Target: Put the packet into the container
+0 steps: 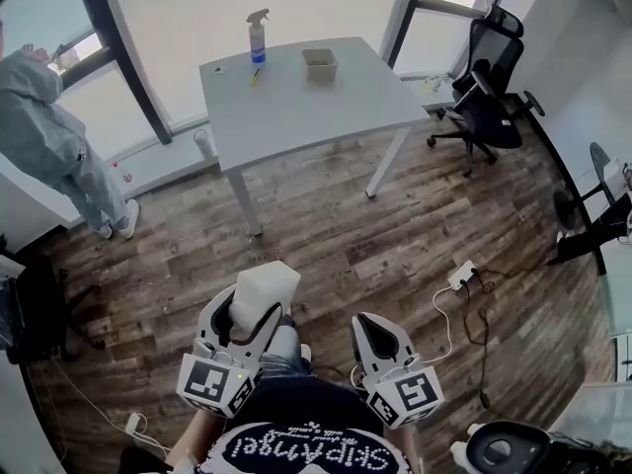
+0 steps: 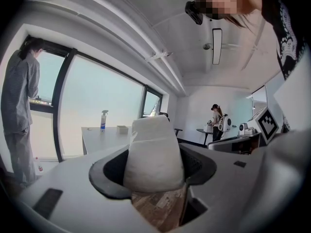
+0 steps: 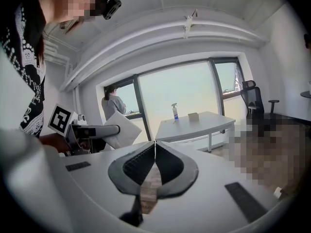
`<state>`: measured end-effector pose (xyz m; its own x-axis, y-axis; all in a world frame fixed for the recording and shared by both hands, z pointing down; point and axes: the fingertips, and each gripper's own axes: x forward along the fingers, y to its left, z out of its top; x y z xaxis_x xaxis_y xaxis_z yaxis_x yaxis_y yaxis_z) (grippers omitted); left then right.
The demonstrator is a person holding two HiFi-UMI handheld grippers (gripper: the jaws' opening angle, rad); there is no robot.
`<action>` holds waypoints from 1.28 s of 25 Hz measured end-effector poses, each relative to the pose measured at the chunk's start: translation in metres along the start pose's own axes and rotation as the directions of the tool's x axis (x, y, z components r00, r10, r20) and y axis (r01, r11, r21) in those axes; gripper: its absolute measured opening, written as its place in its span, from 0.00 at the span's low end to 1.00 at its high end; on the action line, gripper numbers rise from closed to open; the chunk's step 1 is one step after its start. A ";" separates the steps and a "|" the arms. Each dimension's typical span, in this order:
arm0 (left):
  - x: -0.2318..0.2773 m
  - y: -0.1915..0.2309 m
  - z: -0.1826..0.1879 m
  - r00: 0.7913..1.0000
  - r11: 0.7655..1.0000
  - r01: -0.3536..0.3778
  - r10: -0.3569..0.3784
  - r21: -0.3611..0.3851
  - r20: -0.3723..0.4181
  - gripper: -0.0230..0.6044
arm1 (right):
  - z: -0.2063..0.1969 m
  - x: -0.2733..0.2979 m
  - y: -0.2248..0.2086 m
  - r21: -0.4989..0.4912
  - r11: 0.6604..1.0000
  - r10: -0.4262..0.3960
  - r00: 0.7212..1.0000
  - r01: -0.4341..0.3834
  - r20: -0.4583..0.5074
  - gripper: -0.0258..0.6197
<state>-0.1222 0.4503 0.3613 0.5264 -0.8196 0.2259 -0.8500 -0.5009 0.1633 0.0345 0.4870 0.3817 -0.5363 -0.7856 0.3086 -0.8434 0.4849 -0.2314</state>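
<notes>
Holding the white packet (image 1: pixel 267 282) clamped between its jaws, the left gripper (image 1: pixel 255 311) could lose it in the carry: the packet looks soft and stands well proud of the jaws, so a jolt might drop it on the wood floor (image 1: pixel 336 245). The right gripper (image 3: pixel 154 147) has its jaws pressed together on nothing. The small open container (image 1: pixel 320 63) sits far ahead of both jaws on the surface (image 1: pixel 326 107), near a spray bottle (image 1: pixel 257 38) (contents too small to make out).
</notes>
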 end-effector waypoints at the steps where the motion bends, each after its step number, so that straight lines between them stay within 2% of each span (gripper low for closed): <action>1: 0.006 0.006 0.001 1.000 1.000 -0.003 0.003 0.000 -0.004 0.49 | 0.001 0.006 -0.002 0.001 1.000 0.000 1.000 0.000 -0.008 0.06; 5: 0.031 0.029 0.016 1.000 1.000 -0.003 0.003 0.007 -0.003 0.49 | 0.013 0.037 -0.012 0.001 1.000 -0.003 1.000 0.003 -0.025 0.06; 11: 0.066 0.058 0.045 1.000 0.998 0.028 -0.028 0.049 0.010 0.49 | 0.044 0.076 -0.025 0.003 1.000 -0.030 0.999 0.030 0.010 0.06; 18: 0.095 0.090 0.064 0.998 0.995 0.063 -0.065 0.081 0.024 0.49 | 0.058 0.113 -0.037 0.011 0.997 -0.075 0.997 0.075 0.014 0.06; 23: 0.104 0.111 0.068 0.997 0.994 0.074 -0.076 0.081 0.020 0.49 | 0.065 0.134 -0.039 0.030 0.994 -0.102 0.995 0.101 0.019 0.06; 32: 0.111 0.135 0.065 0.999 0.997 0.054 -0.054 0.060 0.003 0.49 | 0.064 0.155 -0.041 0.027 0.995 -0.097 0.995 0.098 -0.010 0.06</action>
<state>-0.1796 0.2741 0.3459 0.5717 -0.7921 0.2138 -0.8200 -0.5601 0.1176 -0.0126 0.3208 0.3804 -0.4518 -0.8254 0.3385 -0.8906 0.3954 -0.2246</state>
